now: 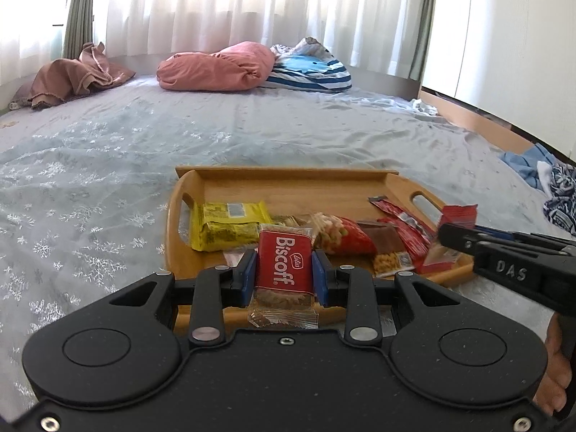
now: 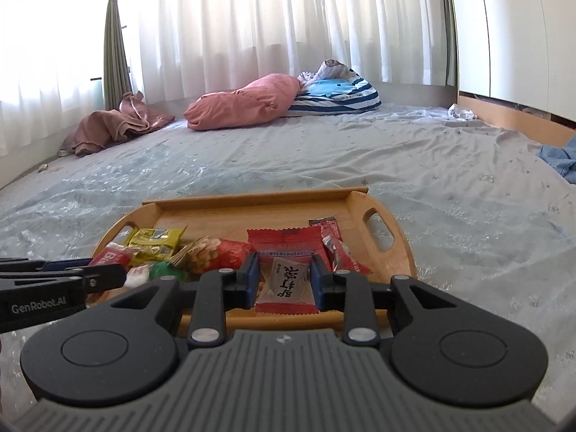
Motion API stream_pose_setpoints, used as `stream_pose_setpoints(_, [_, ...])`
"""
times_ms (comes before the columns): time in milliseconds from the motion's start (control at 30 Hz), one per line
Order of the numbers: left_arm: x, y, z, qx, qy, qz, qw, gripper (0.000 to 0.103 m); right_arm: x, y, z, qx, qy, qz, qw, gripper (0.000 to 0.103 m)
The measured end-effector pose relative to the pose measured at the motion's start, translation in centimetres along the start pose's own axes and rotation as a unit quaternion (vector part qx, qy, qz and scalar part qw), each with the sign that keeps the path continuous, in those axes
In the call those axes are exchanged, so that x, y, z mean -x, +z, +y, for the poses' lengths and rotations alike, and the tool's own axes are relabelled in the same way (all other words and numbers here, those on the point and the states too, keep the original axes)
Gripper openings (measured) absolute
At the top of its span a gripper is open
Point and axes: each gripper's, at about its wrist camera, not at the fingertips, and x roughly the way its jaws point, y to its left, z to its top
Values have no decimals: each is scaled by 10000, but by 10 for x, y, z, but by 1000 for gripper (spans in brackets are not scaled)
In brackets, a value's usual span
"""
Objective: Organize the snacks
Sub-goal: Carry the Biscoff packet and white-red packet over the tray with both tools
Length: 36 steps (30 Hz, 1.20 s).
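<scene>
Both grippers loaded over near edge of wooden tray [image 1: 288, 176]. Left gripper [image 1: 284, 275] clamped Biscoff packet [image 1: 285, 262], long axis pointing away toward tray's far wall. Right gripper [image 2: 284, 279] pinched red sachet [image 2: 286, 270], likewise lengthwise. Yellow pack [image 1: 230, 225], peanut bag [image 1: 342, 237] and other wrappers lay jumbled on tray; sorting looked barely begun.

Tray [image 1: 396, 183] on bed [image 1: 108, 165], snack packets [image 1: 230, 225] in tray, pillows [image 1: 219, 66] behind
</scene>
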Motion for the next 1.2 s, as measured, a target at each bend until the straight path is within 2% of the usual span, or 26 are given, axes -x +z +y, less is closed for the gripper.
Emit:
stream_pose_setpoints(367, [-34,36,13,115,-122,84,9998,30,-46,34,-28,-508,307,369,9976,34])
stream_pose_setpoints(600, [-75,64,17,286,-278,112,9991,30,-95,61,-41,-794,562,737,9925,34])
stream_pose_setpoints(733, [-105,73,19,407,-199,307,9985,30,-124,66,-45,-880,625,949,9896,34])
stream_pose_setpoints(933, [-140,74,19,375,67,479,9981,30,-154,64,-35,-493,615,1155,9902,34])
stream_pose_setpoints(1200, [-160,66,21,358,207,642,9971,30,-171,62,-18,-191,706,1300,9888,29])
